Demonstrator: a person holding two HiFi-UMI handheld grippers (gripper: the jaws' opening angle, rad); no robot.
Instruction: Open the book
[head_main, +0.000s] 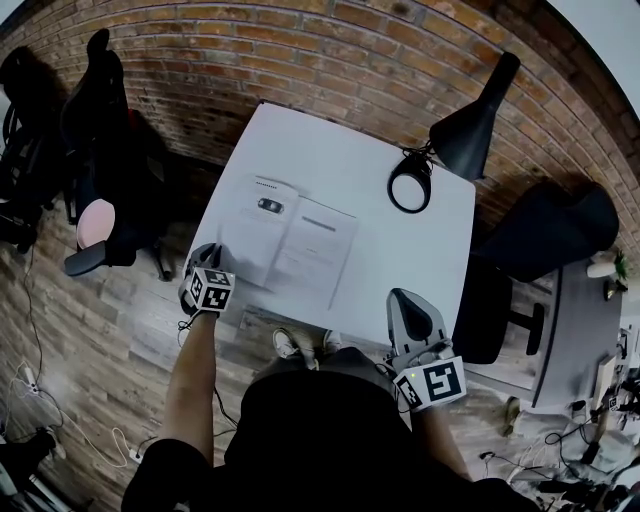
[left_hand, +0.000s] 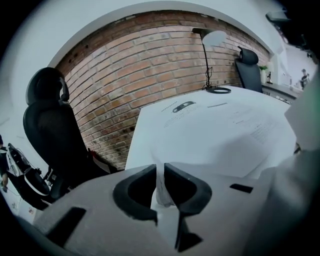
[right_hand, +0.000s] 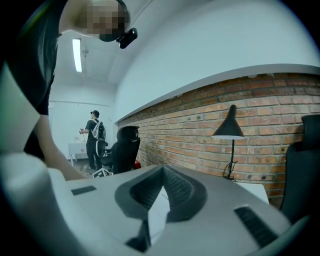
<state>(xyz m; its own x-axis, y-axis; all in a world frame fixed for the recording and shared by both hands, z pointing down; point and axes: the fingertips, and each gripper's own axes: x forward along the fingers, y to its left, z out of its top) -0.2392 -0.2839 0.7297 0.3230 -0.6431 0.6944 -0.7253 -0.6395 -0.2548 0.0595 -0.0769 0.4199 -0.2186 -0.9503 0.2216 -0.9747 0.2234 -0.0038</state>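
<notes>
A thin white book lies open on the white table, its two printed leaves side by side. My left gripper is at the table's near left edge, by the book's lower left corner. In the left gripper view the jaws are pinched on the edge of a white page, and the rest of the book spreads out beyond them. My right gripper hovers at the table's near right edge, away from the book. Its jaws are closed with nothing between them.
A black desk lamp with a ring base stands at the table's far right corner. Black office chairs stand to the left and right. A brick wall runs behind the table. A person stands far off in the right gripper view.
</notes>
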